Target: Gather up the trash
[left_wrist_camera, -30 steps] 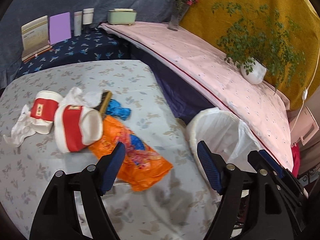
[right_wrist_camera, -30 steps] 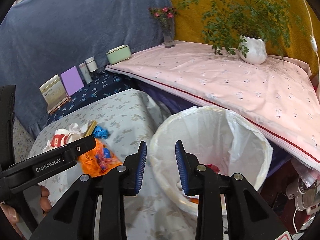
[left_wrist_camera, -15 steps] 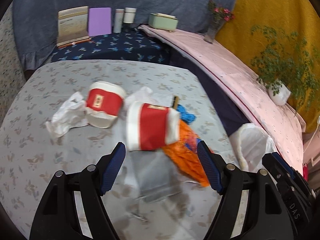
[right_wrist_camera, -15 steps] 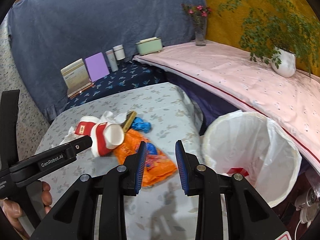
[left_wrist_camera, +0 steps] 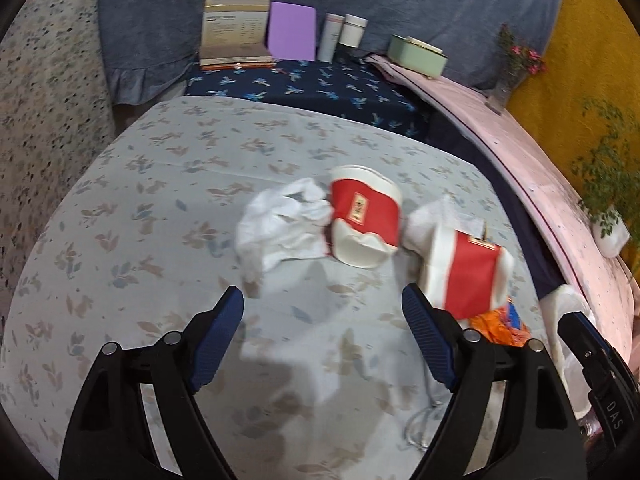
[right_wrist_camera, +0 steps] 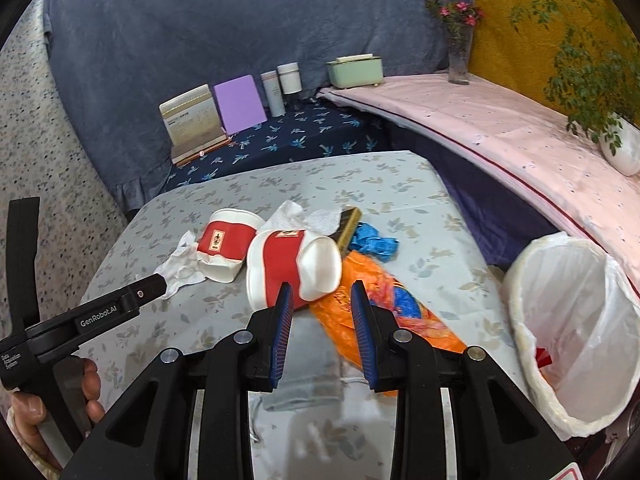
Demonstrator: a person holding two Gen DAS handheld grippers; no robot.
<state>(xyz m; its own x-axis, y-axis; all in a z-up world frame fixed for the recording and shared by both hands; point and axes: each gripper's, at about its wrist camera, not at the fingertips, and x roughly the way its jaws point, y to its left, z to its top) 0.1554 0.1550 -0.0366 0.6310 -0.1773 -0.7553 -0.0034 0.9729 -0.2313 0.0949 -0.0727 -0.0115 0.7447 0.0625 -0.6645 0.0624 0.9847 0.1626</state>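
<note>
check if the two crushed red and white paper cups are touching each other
Apart. The left wrist view shows bare tablecloth between the farther cup and the nearer cup.

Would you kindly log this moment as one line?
left gripper: open, empty | right gripper: open, empty | cups, tissue, orange bag: on table | bin: beside table

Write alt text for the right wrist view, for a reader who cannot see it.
The right gripper, jaws open and empty, points at trash on a floral table: two red-and-white cups, an orange wrapper, tissues and a blue scrap. A white-lined bin stands to the right, and the left gripper reaches in from the left edge.
</note>
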